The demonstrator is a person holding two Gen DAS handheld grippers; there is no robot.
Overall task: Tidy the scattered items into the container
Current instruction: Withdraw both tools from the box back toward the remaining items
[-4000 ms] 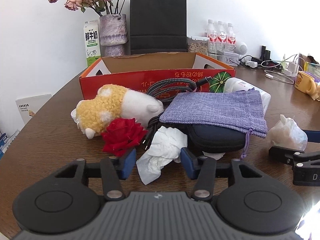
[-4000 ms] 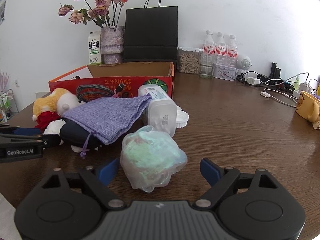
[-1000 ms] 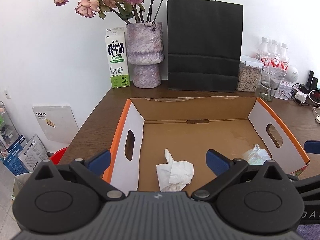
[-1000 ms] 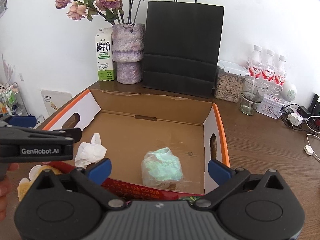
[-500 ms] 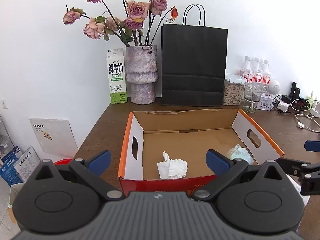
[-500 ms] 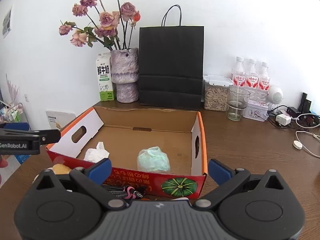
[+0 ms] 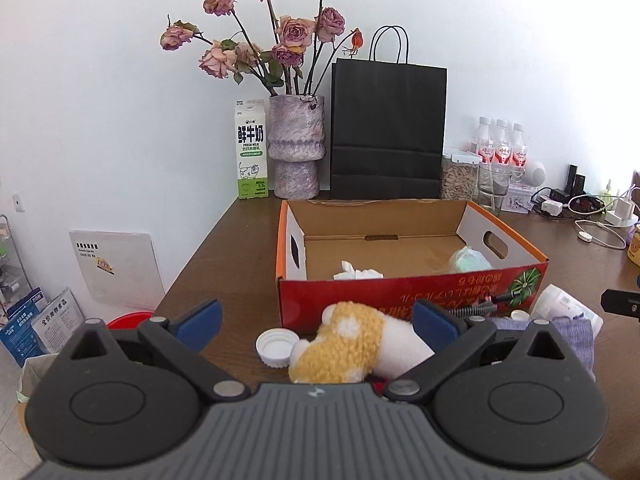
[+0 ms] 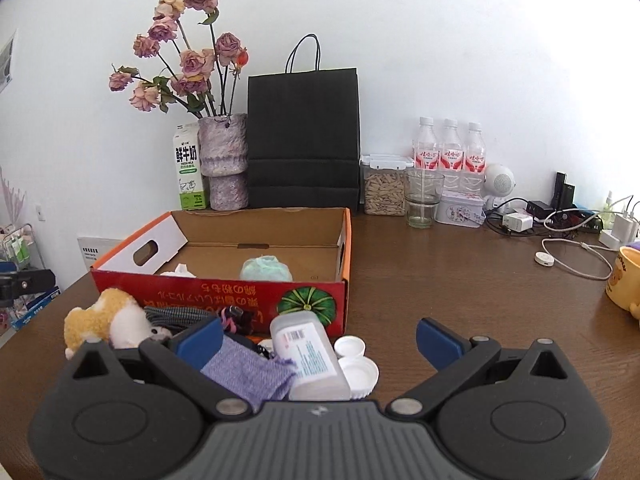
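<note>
Table point(image 7: 240, 240): plush point(image 7: 352, 340) btwn L fingers point(image 7: 200, 316).

You've got three water bottles point(image 8: 449, 148) lined up at the back and two white caps point(image 8: 356, 362) by the lying bottle point(image 8: 308, 354). In the one cardboard box point(image 8: 200, 292) you've got two things: a tissue wad point(image 7: 357, 273) and a greenish bag ball point(image 8: 265, 268). One plush toy point(image 7: 352, 342), one purple pouch point(image 8: 250, 376).

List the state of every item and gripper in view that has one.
Left gripper: open, empty.
Right gripper: open, empty.
Red cardboard box: open-topped, holding tissue and bag.
Crumpled white tissue: inside box.
Crumpled green plastic bag: inside box.
Yellow-and-white plush toy: lying outside box.
Clear plastic bottle: on its side, uncapped.
</note>
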